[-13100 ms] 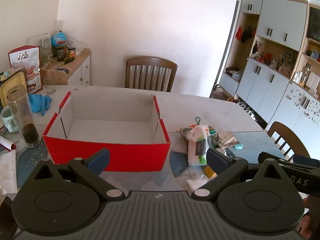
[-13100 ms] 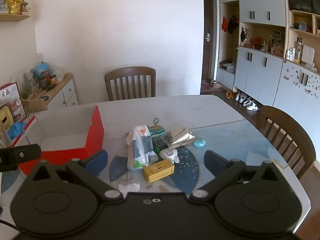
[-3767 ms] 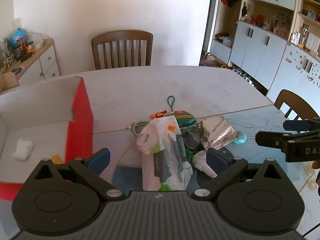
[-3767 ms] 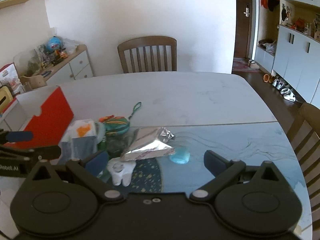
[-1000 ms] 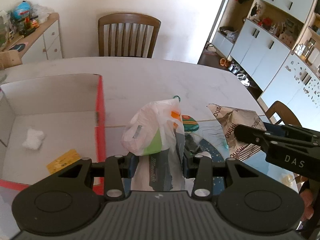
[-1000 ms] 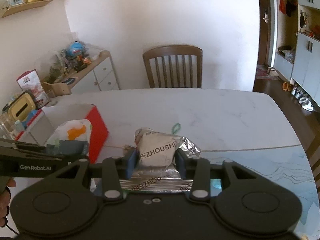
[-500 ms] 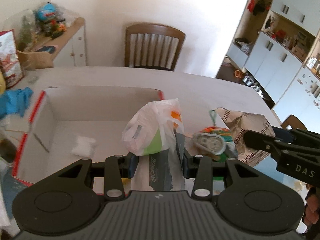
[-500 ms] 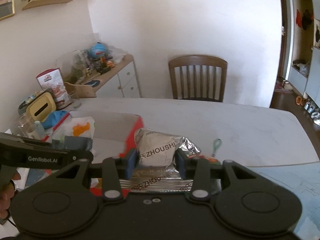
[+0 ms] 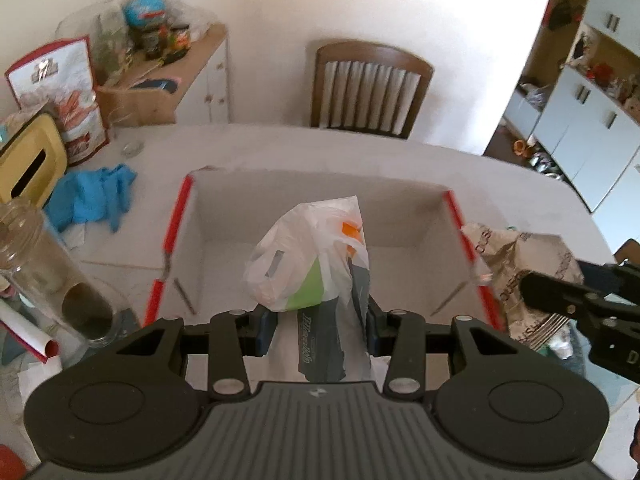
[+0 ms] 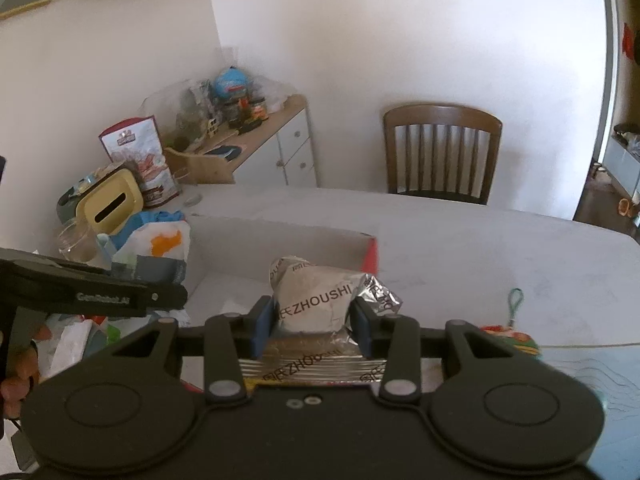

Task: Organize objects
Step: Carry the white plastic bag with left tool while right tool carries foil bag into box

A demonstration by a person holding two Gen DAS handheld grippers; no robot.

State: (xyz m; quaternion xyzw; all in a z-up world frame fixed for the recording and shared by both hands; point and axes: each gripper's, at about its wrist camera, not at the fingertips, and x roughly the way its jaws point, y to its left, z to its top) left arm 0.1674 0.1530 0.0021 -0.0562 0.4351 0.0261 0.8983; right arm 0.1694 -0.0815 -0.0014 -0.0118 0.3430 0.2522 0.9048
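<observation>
A pale tabletop (image 9: 500, 176) fills a bright dining room, with a wooden chair (image 9: 370, 90) at its far edge and a cluttered sideboard (image 10: 256, 148) by the wall. On it sits a red cardboard box (image 9: 176, 236), open at the top, its white floor showing.

The left tongs (image 9: 316, 326) are closed on a white plastic bag (image 9: 308, 260), held above the box's near half. The bag stands with its long axis upright, bunched top pointing up and away from the camera, a grey packet inside hanging down between the pads. The right tongs (image 10: 310, 322) clamp a crinkled silver foil pouch (image 10: 316, 300); its puffed end points forward and slightly up, its printed flat end lies back toward the wrist, so its long axis runs along the tongs. It seems to hover at the box's right wall.

The step in hand looks like carrying both items into the box. To do it well, bring the pouch fully past the red wall before letting go, lower each item close to the floor, and keep the two tongs apart so the bag does not snag. The light bag may tip over when freed, so laying it down on its side is safer.
</observation>
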